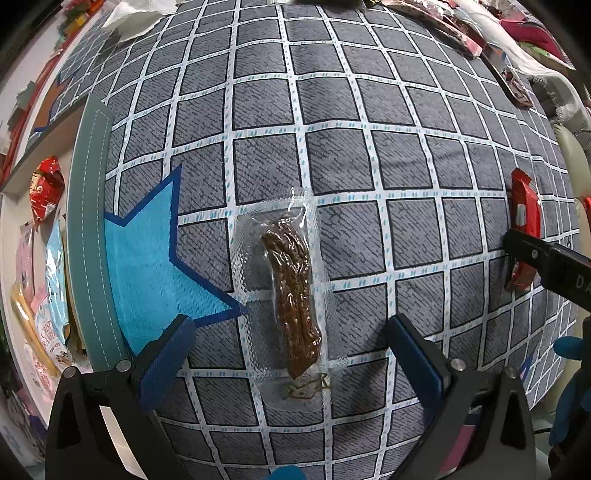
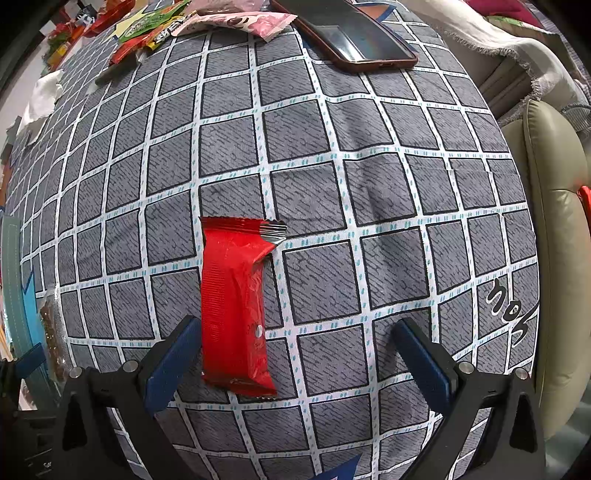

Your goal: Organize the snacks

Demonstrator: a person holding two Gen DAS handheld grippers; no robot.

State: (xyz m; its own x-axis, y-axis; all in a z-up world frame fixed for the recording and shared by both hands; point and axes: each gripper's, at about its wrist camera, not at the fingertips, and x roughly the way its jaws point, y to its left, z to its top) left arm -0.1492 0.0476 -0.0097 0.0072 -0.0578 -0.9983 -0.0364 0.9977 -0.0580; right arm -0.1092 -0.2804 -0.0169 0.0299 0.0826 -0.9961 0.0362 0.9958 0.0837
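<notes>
Two grippers are hovering over a grey checked cloth (image 2: 321,177) covering the worktop, both with jaws standing wide apart and gripping nothing. The left gripper (image 1: 291,350) is framing one clear pouch (image 1: 286,291) of brown sticks, lying flat between its jaws. The right gripper (image 2: 295,354) is framing one red bar (image 2: 234,306), lying flat nearer its left jaw. Farther off, one phone (image 2: 351,37) is lying near the cloth's far edge, beside several snack packets (image 2: 236,20).

A home: sofa (image 2: 554,258), checked tablecloth (image 2: 332,147), phone (image 2: 354,37).
</notes>
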